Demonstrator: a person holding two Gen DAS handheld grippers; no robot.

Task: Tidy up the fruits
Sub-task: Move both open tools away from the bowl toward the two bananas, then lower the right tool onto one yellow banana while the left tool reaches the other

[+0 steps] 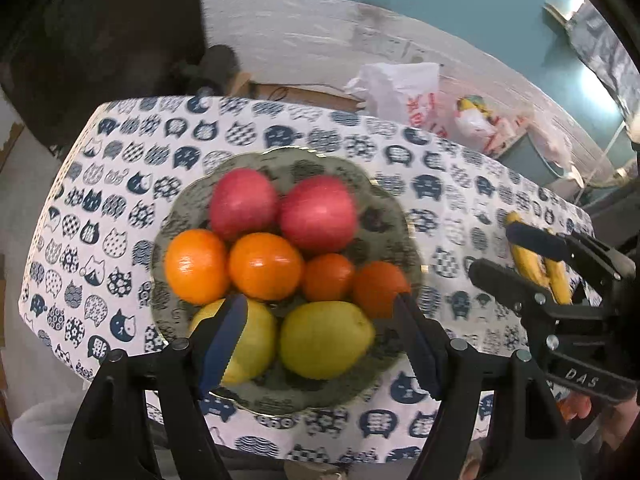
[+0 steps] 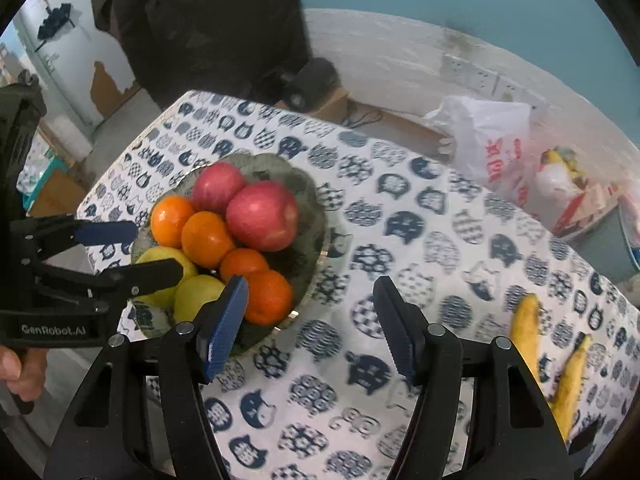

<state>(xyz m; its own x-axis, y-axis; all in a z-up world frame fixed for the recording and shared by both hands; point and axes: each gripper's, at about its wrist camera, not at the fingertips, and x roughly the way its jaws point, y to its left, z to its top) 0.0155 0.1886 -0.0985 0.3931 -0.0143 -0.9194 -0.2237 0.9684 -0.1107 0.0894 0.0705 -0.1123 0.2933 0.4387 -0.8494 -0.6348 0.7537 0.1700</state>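
A patterned plate on the cat-print tablecloth holds two red apples, several oranges and two yellow-green pears. The plate also shows in the right wrist view. Two bananas lie on the cloth to the right of it, seen in the left wrist view too. My left gripper is open and empty, hovering over the near pears. My right gripper is open and empty, above bare cloth between the plate and the bananas.
The table has its far edge near a white wall. Behind it stand plastic bags with goods, a cardboard box and a dark chair or cloth at the back left.
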